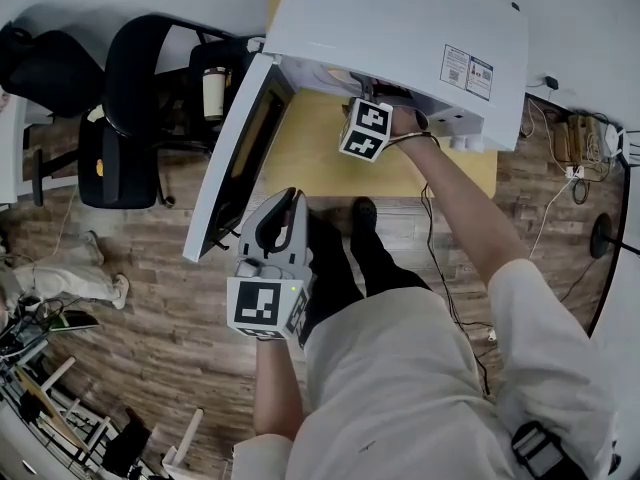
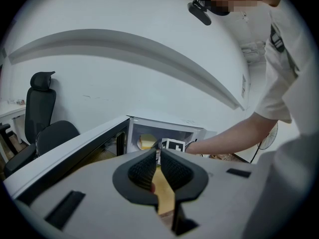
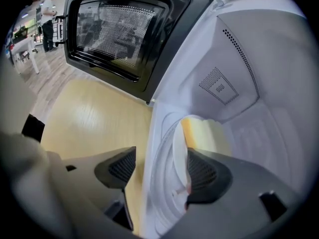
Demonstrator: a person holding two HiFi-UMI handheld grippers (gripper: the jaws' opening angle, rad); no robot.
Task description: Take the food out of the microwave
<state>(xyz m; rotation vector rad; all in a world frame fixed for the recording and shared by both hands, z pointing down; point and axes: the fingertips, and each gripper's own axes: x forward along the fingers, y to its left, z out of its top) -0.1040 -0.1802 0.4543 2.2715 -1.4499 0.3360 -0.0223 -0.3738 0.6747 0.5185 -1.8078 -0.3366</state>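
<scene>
White microwave [image 1: 400,28] stands on a yellow wooden table [image 1: 310,138], with its dark-windowed door [image 1: 235,158] swung wide open. Inside the microwave's cavity sits a white plate [image 3: 179,158] bearing pale yellow food [image 3: 204,133]. The right gripper [image 3: 157,166] reaches into the microwave, jaws spread, the plate's rim between them. The left gripper [image 2: 158,158] hangs outside, in front of the microwave, jaws together on nothing.

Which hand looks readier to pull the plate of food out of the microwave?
Right. The right tongs are open at the plate inside the microwave; the left tongs hang shut outside, by the door.
</scene>
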